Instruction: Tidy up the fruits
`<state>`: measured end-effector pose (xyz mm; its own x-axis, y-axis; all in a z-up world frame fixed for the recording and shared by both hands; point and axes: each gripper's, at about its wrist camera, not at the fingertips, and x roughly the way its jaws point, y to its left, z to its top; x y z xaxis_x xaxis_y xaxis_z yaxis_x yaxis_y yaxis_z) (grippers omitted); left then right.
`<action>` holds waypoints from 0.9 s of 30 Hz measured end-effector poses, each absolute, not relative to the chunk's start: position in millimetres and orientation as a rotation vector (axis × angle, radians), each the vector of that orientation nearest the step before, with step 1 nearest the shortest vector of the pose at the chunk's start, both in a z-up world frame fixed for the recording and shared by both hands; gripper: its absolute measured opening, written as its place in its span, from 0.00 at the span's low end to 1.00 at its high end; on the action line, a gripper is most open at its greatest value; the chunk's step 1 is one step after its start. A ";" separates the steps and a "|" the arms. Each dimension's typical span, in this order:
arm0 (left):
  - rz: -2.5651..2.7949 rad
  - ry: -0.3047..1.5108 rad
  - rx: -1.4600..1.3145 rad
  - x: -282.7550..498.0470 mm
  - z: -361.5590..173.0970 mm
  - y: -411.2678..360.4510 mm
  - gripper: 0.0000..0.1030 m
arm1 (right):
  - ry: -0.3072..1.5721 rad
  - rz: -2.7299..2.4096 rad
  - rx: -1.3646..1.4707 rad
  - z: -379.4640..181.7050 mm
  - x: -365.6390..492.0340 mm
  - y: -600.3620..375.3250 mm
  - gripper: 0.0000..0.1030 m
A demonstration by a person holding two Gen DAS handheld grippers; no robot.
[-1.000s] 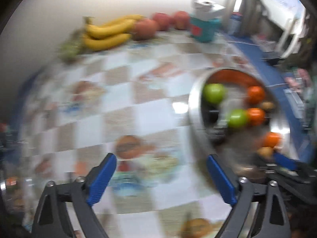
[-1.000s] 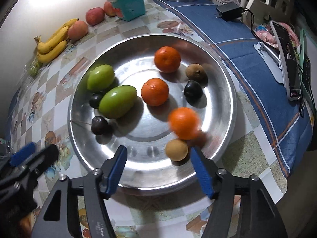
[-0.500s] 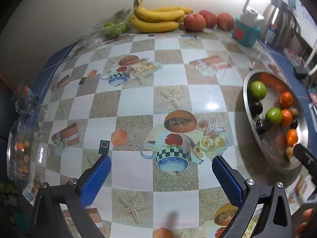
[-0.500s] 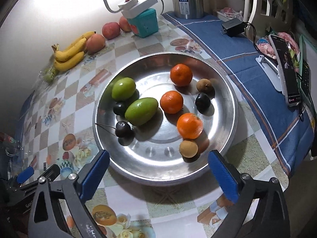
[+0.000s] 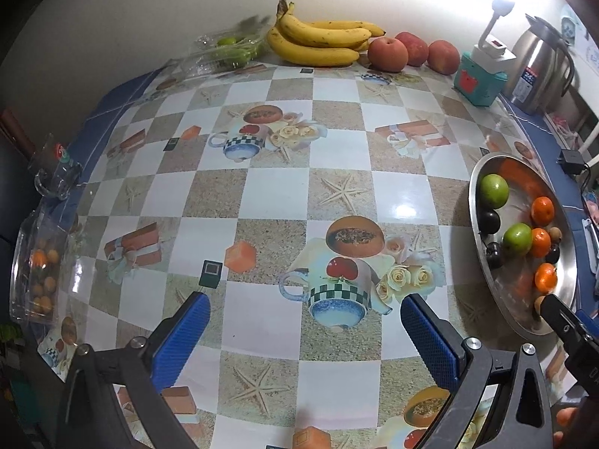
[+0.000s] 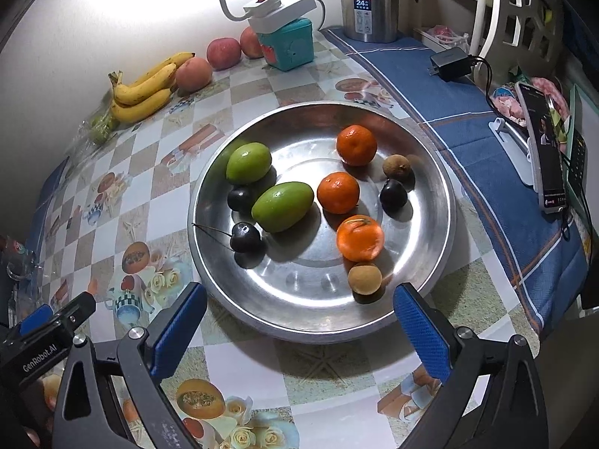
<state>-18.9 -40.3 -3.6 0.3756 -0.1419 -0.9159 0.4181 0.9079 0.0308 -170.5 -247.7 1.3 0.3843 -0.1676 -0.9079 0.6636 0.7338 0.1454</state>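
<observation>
Both grippers are just hanging above the table with nothing in them. The right gripper (image 6: 299, 314) sits low and angled down at the near rim of the steel tray (image 6: 443, 202), blue pads spread wide, the gap between them framing the tray's front edge. All the loose fruit is inside that tray: two green fruits (image 6: 282, 206) on the left side, three oranges (image 6: 338, 192) running down the middle-right, a few dark cherries (image 6: 245, 237), and a couple of small brown ones (image 6: 364, 279) that might be longans, hard to say at this size.

The left gripper (image 5: 303, 321) is off to the tray's left, pointing across the checkered tablecloth (image 5: 277, 194), fingers released and wide apart too. From its view the tray is at the right edge. Bananas (image 5: 322, 43) and apples (image 5: 387, 53) line the far wall, next to a teal box (image 5: 481, 84) and a kettle (image 5: 541, 67).
</observation>
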 end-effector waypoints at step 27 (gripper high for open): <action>-0.353 1.143 0.310 -17.3 -4.6 -42.1 1.00 | 1.116 -0.540 0.533 -11.3 -160.1 -242.6 0.97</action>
